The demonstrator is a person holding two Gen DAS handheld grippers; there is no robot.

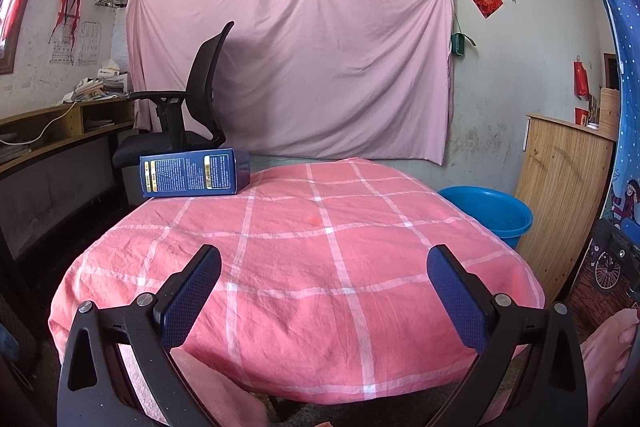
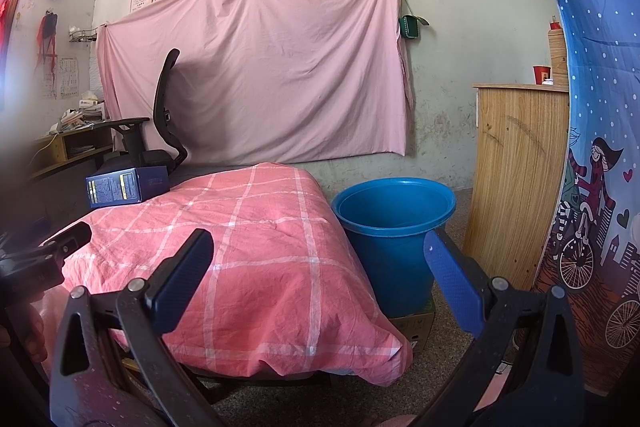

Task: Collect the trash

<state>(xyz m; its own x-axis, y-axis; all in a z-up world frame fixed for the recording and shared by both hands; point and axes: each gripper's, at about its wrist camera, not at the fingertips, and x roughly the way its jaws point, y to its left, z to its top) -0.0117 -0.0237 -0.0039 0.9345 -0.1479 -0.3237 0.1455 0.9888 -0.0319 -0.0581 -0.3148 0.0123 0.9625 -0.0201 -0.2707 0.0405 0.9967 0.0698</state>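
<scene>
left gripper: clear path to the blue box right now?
Probably yes. The left gripper is open and empty, and the box lies on its side at the table's far left corner with only bare cloth between them. It needs a long forward reach, though; the chair sits behind the box.

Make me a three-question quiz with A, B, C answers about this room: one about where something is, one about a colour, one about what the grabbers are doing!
1. Where does the dark blue box lie?
A. on the far left corner of the pink checked table
B. inside the bucket
C. on the chair seat

2. What colour is the bucket beside the table?
A. red
B. blue
C. green

3. How are the left gripper and right gripper?
A. both open and empty
B. both shut on the box
C. one holds the bucket

Answers: 1 A, the box rests on the cloth's far left corner. 2 B, its rim and wall are blue. 3 A, both pairs of fingers stand wide apart with nothing between.
</scene>
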